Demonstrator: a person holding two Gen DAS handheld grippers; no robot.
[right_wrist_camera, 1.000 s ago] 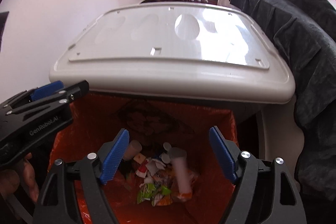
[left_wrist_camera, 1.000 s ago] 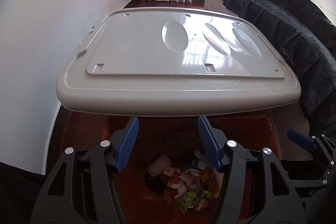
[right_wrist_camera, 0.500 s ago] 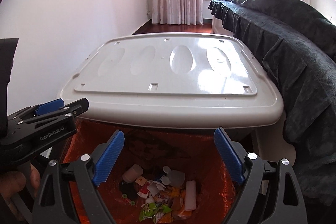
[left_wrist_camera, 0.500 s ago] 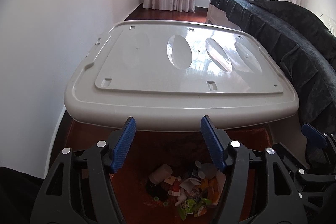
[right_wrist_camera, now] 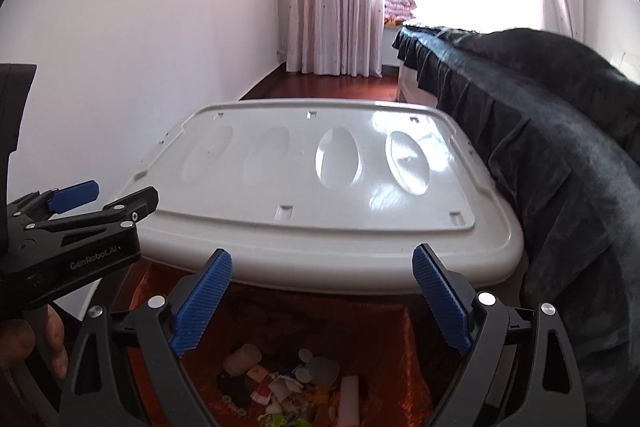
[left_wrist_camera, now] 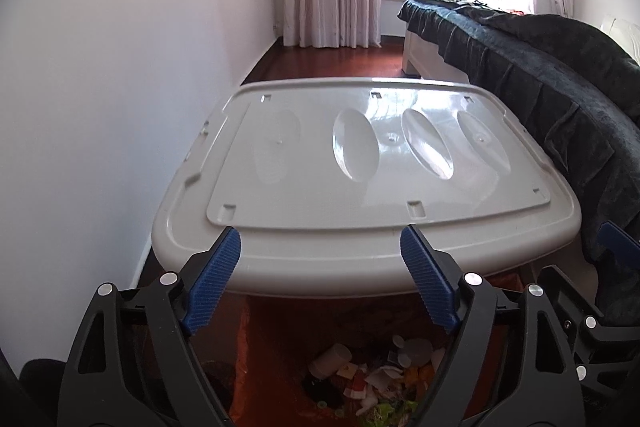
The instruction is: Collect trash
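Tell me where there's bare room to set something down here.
The white lid is bare edge to edge, between the wall and the dark blanket. The orange bag below is crowded with trash at the bottom. Both tools hover open.

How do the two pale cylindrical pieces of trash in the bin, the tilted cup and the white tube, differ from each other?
In the right wrist view, the tilted cup lies toward the left of the trash bin, the white tube toward the right. The cup looks short and stubby, the tube long and slim. The cup lies slanted, the tube points roughly away from the camera. Both rest on the litter pile.
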